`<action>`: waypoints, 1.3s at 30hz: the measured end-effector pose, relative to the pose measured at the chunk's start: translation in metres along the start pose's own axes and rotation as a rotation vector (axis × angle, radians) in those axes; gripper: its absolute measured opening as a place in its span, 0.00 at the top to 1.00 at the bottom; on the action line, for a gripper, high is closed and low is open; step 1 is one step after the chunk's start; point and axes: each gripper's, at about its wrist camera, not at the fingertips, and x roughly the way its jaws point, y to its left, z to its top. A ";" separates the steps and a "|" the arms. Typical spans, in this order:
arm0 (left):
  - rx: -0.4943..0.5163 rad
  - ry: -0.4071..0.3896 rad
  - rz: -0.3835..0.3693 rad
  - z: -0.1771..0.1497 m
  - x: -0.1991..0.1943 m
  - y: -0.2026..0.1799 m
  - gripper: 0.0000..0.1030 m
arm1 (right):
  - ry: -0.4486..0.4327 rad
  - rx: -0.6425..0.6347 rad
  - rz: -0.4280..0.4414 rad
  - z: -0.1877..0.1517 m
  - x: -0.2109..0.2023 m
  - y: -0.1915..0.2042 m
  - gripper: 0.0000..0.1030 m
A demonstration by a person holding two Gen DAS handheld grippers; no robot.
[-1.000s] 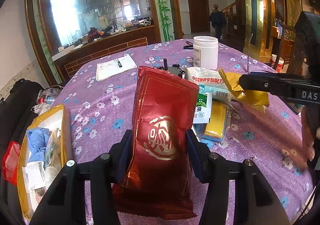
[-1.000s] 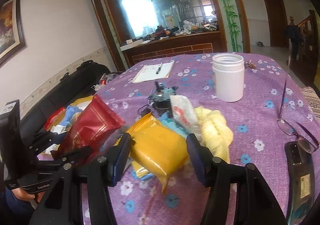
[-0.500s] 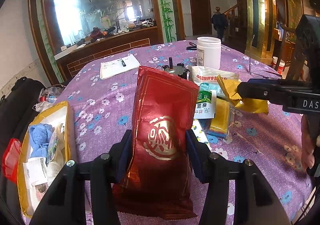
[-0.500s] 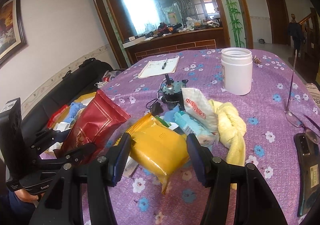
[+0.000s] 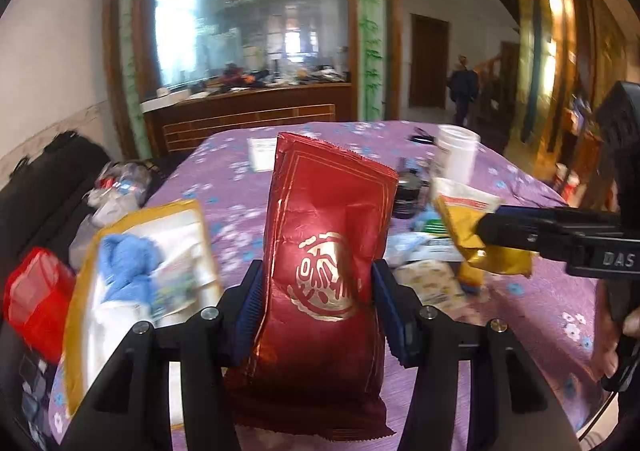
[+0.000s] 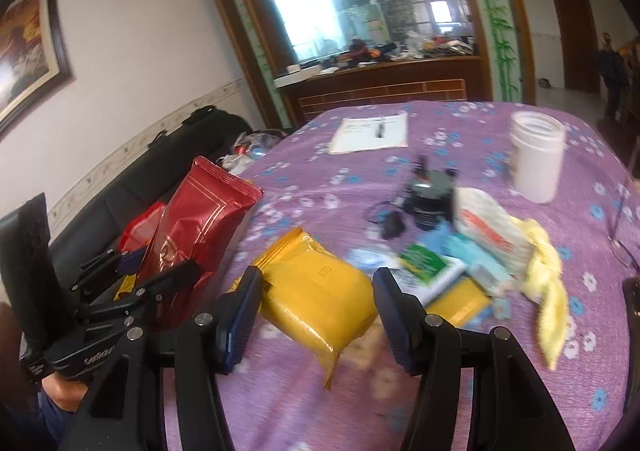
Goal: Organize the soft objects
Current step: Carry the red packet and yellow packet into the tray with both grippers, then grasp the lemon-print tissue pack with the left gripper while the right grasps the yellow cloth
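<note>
Red foil pouch (image 5: 326,263), gold-printed, is shown upright and clear of the purple flowered tablecloth (image 5: 536,311), pinched at mid-height between the blue pads of the left gripper (image 5: 318,301); the jaws stand about half apart, closed on the pouch, whose sides are dented inward at the pads. The yellow packet (image 6: 316,299) is held likewise by the right gripper (image 6: 316,311), its jaws roughly half apart and pressed on the packet's two sides, one corner hanging below. Both packs are carried above the table edge nearest the camera. To the left, beside the table, an open yellow-rimmed bag (image 5: 80,291) is seen, already holding a blue cloth (image 5: 126,271) and papers; it is judged to be the likely destination.

The step in hand is judged to be transport toward that bag. It is best done with the grip pressure kept constant, since the foil is slick and air-filled and may slip or burst if squeezed harder. The pouch is best lowered well inside the bag's mouth before release, and the two grippers kept apart so that one pack is released at a time. The remaining heap (image 6: 472,247) of sachets and yellow cloth beside the white jar (image 6: 538,155) is left for later passes.
</note>
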 end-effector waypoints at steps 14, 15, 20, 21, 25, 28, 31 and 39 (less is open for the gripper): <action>-0.245 0.067 0.216 -0.050 -0.010 0.141 0.48 | 0.149 -0.071 0.172 0.035 0.134 0.130 0.40; -0.259 0.078 0.220 -0.053 -0.007 0.147 0.48 | 0.162 -0.060 0.179 0.036 0.146 0.135 0.40; -0.310 0.102 0.229 -0.057 0.006 0.163 0.48 | 0.177 -0.049 0.144 0.040 0.192 0.153 0.38; -0.319 0.106 0.230 -0.057 0.008 0.166 0.46 | 0.189 -0.035 0.152 0.041 0.199 0.152 0.38; -0.323 0.088 0.235 -0.056 0.007 0.170 0.37 | 0.211 -0.064 0.127 0.039 0.204 0.157 0.30; -0.304 0.050 0.260 -0.048 -0.003 0.171 0.32 | 0.166 -0.070 0.141 0.043 0.186 0.152 0.24; -0.301 0.009 0.225 -0.035 -0.013 0.162 0.31 | 0.118 -0.020 0.189 0.052 0.157 0.129 0.24; -0.148 0.018 -0.081 0.010 0.007 0.076 0.27 | -0.009 0.168 0.066 0.048 0.055 0.017 0.24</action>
